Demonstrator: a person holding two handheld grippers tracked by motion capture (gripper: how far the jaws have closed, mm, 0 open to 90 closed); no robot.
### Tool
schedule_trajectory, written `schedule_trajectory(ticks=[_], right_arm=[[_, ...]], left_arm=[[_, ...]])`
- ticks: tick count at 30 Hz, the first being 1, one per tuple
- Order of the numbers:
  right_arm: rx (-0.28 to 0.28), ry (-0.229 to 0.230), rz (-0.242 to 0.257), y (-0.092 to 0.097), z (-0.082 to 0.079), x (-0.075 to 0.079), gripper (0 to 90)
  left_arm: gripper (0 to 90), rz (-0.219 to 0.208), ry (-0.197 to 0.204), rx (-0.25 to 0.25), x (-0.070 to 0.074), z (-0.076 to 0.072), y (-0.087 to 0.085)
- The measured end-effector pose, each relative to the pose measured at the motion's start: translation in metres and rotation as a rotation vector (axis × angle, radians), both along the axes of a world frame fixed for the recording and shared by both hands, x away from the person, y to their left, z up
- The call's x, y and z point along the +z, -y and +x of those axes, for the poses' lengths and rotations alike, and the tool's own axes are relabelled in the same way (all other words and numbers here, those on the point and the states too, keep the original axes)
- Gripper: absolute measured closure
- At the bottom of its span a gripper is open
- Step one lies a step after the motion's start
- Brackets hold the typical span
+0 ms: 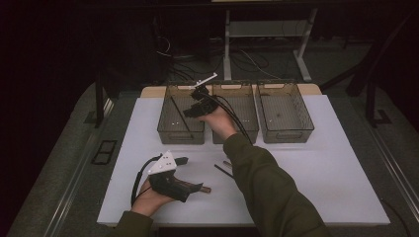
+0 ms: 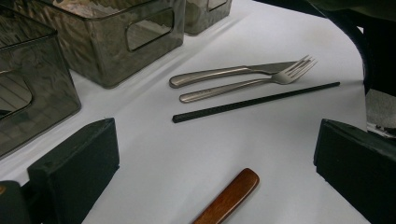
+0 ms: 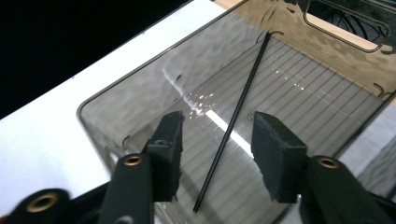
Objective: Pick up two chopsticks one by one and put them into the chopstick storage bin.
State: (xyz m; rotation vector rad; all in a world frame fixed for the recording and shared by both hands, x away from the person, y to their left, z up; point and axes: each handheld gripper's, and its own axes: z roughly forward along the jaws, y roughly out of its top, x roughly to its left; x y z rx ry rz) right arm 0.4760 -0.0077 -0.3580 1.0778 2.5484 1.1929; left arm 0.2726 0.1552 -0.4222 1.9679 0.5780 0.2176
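Right gripper view: right gripper (image 3: 217, 149) hangs wide open and empty over the left bin (image 3: 116, 88), one black chopstick (image 3: 233, 121) lying inside.
Left gripper (image 2: 215, 154), also agape and empty, could nudge the second chopstick (image 2: 256, 102), fork (image 2: 247, 86) or knife (image 2: 224, 73) off line.

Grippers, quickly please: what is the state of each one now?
Left gripper: jaws open, holding nothing, above the table.
Right gripper: jaws open, holding nothing, over the left bin where a black chopstick lies.
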Motion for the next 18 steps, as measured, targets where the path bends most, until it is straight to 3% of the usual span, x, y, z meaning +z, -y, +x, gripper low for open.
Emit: schedule_trajectory(ticks=[10, 18], right_arm=[[0.076, 0.045, 0.026, 0.029, -0.028, 0.009, 45.7], [0.095, 0.067, 0.04, 0.056, -0.046, 0.014, 43.5]], left_arm=[[0.0, 0.005, -0.007, 0.006, -0.001, 0.0, 0.001], [0.0, 0.009, -0.008, 0.012, -0.001, 0.0, 0.001]])
